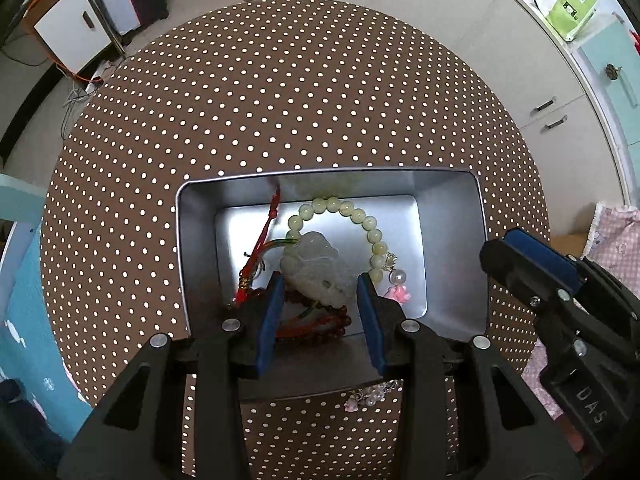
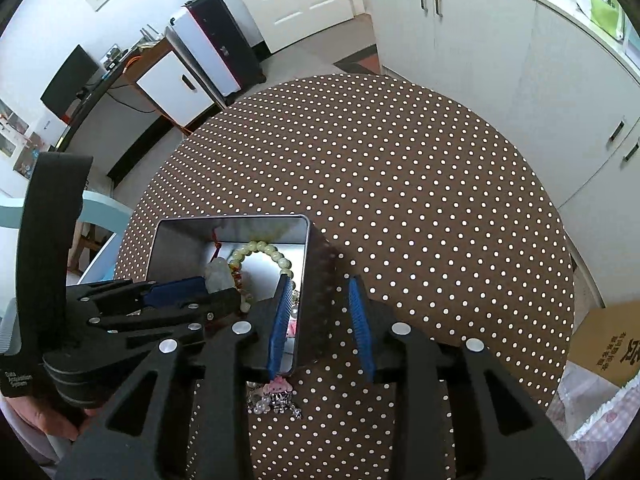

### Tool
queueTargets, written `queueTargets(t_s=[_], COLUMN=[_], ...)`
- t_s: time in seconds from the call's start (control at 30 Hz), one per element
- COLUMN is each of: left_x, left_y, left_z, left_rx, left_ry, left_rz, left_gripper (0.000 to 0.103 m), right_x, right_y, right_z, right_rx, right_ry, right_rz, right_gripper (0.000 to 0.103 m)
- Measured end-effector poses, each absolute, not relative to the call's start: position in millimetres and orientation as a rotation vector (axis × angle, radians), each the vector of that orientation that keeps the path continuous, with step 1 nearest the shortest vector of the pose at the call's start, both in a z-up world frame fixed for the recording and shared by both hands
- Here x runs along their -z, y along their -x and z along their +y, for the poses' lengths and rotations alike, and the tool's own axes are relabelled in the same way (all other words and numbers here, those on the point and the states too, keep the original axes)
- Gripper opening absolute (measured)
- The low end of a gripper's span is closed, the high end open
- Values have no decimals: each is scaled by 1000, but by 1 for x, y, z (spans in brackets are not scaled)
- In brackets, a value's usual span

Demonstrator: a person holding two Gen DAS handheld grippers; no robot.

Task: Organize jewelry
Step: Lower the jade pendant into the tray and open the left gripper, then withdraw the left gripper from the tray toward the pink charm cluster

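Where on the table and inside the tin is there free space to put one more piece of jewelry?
The dotted tablecloth beyond and right of the metal tin is bare. Inside the tin, a bare strip lies along the far wall and right side, outside the green bead bracelet. The near left is crowded: jade pendant, red cords, dark red beads. A charm bracelet lies before the tin.

My left gripper [image 1: 320, 296] is matte black plastic with blue ribbed pads and round silver screws at its pivots. My right gripper [image 2: 320, 320] matches it; white letters "DAS" mark its body, and small white print marks the left one's housing.
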State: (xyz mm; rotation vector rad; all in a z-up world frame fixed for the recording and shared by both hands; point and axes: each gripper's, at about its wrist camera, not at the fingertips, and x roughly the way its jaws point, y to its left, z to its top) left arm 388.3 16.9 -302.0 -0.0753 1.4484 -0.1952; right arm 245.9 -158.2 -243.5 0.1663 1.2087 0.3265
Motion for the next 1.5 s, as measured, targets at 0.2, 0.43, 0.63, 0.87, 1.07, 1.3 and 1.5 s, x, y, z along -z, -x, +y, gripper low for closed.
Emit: queueTargets(t_s=[0.2,0.43,0.63,0.87,1.07,1.3,1.5], left_x=[303,285,267,247,238,261,281], left_y=[-389,-378,-355,-313,-286,-274,-269], left_z=[17,28,36,39,32,23,16], left_rx=[194,183,180,209,234,272,287], left_ry=[81,91,99,103,91,95,83], left_rz=[1452,1413,1374,1321,1313,1350,1373], left_gripper=[38,39,39,41,41,41,41], right_x=[242,235,228,227,227,235,245], right_y=[-248,-239,-219,-188,-164,-143,-130], right_z=[-157,-162,-169,-171,-169,-173,-189], right_rx=[-331,-325,-313,-306,-313,-286,-233], right_ry=[-165,-157,-166,-162,-164,-145,-185], right_rz=[1206,1187,1161,1158,1165,1186,1217], right_gripper=[40,41,41,41,42,50,50])
